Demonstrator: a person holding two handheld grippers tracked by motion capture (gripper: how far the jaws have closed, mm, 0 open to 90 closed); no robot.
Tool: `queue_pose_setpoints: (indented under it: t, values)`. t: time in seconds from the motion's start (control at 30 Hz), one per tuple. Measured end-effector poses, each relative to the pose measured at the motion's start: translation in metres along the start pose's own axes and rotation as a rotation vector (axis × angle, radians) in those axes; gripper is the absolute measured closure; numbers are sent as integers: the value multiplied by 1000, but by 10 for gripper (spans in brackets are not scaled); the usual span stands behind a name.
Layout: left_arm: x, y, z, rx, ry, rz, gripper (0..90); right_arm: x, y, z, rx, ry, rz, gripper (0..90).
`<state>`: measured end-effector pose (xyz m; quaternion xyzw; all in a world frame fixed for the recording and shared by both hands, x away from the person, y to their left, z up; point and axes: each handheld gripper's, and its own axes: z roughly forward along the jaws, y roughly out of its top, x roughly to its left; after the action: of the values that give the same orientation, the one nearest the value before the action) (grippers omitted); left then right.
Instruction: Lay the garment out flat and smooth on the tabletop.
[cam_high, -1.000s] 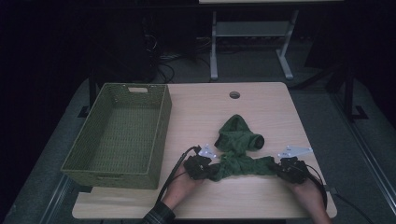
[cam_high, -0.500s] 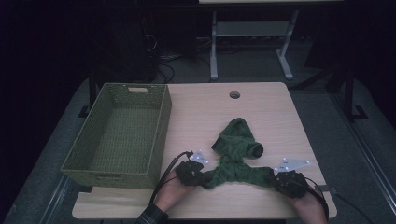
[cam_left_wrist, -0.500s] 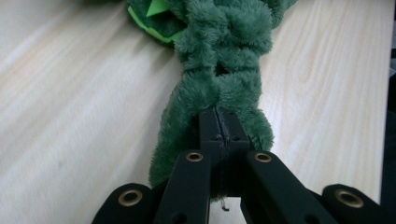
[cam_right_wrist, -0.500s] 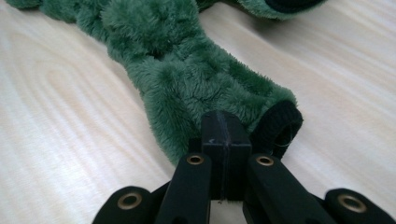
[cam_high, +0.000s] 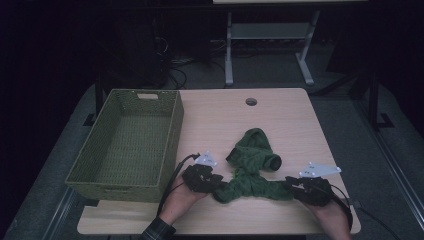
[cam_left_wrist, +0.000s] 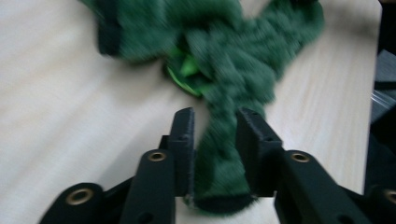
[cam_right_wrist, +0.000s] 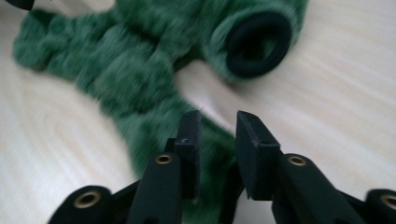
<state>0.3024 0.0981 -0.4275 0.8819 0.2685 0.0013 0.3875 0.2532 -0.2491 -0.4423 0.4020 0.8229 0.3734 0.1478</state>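
Left hand-held gripper (cam_left_wrist: 215, 128) had its jaws parted a bit, having just been opening, with one fuzzy end of the green garment (cam_left_wrist: 210, 60) lying between them; the left pad looked to be brushing the fabric, but with the blur I couldn't tell if either pad was really pressing. Right hand-held gripper (cam_right_wrist: 217, 133) was the same deal: jaws slightly apart after just opening up, and the other end of the garment sat low between them, looking loose, not pinched.

In the high view, the left hand-held gripper (cam_high: 202, 177) sat at about 9 o'clock of the garment (cam_high: 252, 167) and the right hand-held gripper (cam_high: 310, 189) at about 4 o'clock, both near the front edge of the surface (cam_high: 295, 125). The garment was spread between them, with a rolled dark cuff at its 2 o'clock side. The woven basket (cam_high: 87, 170) stood at 9 o'clock of the left one, just beside that hand.
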Motion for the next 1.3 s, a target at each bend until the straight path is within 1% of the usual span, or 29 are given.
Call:
queue_pose_setpoints:
  t: [0.1,0.13,0.2,0.23,0.3,0.33,0.43,0.5,0.53,0.57,0.63,0.73,0.8,0.83,0.87,0.9,0.93,0.97,1.0,1.03,1.1,1.13,1.23,1.3]
  values:
    - [9,10,-1,-19,36,-9,582,-8,9,5,-16,-9,9,638]
    - [13,13,1,-27,46,-20,551,-11,12,7,-21,-13,17,602]
    - [20,19,4,-37,58,-31,518,-18,17,12,-22,-10,41,576]
    - [23,22,5,-38,63,-32,497,-22,21,14,-23,-15,52,566]
    - [30,28,10,-31,83,-28,479,-25,26,16,-28,-12,62,565]
    - [33,30,13,-39,88,-35,469,-27,28,18,-31,-13,62,566]
    - [40,37,22,-59,78,-55,453,-30,34,21,-33,-13,66,565]
    - [45,41,29,-63,62,-65,429,-31,37,23,-31,-4,67,547]
    - [46,43,31,-60,63,-60,417,-31,38,24,-28,2,74,530]
    - [46,44,33,-68,62,-61,403,-31,38,25,-33,10,76,510]
    - [48,46,39,-77,56,-57,374,-31,39,26,-26,25,94,476]
    - [53,49,47,-67,44,-54,354,-28,40,32,-10,8,105,423]
    - [56,50,52,-64,29,-56,356,-29,41,37,-13,3,107,423]
    - [57,50,54,-59,21,-57,363,-29,42,39,-11,5,115,429]
    - [58,50,55,-62,5,-64,387,-30,42,42,-11,12,120,455]
    - [59,50,57,-64,-7,-64,449,-30,42,44,-10,23,124,490]
    - [59,50,58,-62,-11,-65,504,-29,43,47,-7,29,123,552]
    - [58,49,59,-52,-22,-56,580,-28,43,49,-4,24,112,602]
    - [58,48,60,-39,-16,-41,680,-27,44,51,-2,17,103,657]
    - [58,48,60,-38,-16,-38,779,-27,44,52,2,10,93,727]
    - [58,47,56,-38,-14,-38,826,-27,44,52,-1,12,85,795]
    - [57,46,53,-50,-7,-38,837,-27,45,52,-7,8,68,812]
    - [54,45,37,-81,29,-40,848,-26,46,45,-24,-2,48,821]
    - [52,44,26,-86,60,-41,854,-26,47,39,-49,-2,30,822]
